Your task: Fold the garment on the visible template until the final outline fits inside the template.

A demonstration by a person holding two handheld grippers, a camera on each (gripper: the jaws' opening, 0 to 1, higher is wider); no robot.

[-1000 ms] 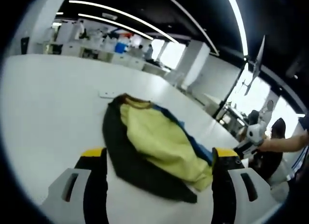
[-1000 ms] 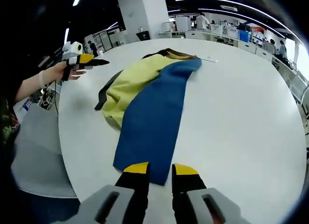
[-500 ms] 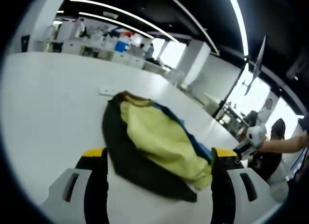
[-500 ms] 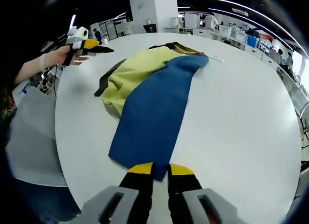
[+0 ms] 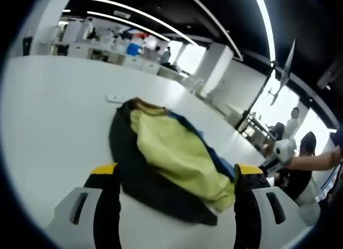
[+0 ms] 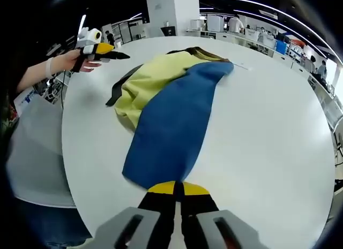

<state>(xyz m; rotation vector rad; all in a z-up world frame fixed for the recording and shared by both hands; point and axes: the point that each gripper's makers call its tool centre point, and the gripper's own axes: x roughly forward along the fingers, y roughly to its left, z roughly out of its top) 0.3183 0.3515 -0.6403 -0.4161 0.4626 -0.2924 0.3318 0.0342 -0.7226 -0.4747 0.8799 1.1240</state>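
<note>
the white worktop (image 6: 268, 125), round-edged and smooth, is carrying the garment (image 6: 171, 115), a soft yellow, blue and dark fabric lying near its middle. the right tongs (image 6: 174, 189) are pinching together on the blue hem; the lift probably needs to be slow and level. the left tongs (image 5: 175, 174) are hanging apart, holding nothing.

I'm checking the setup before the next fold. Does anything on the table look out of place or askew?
The garment lies bunched rather than flat: a yellow panel is heaped between the black part and the long blue part. No template outline can be made out on the white table. The right gripper has its jaws together at the blue hem.
</note>
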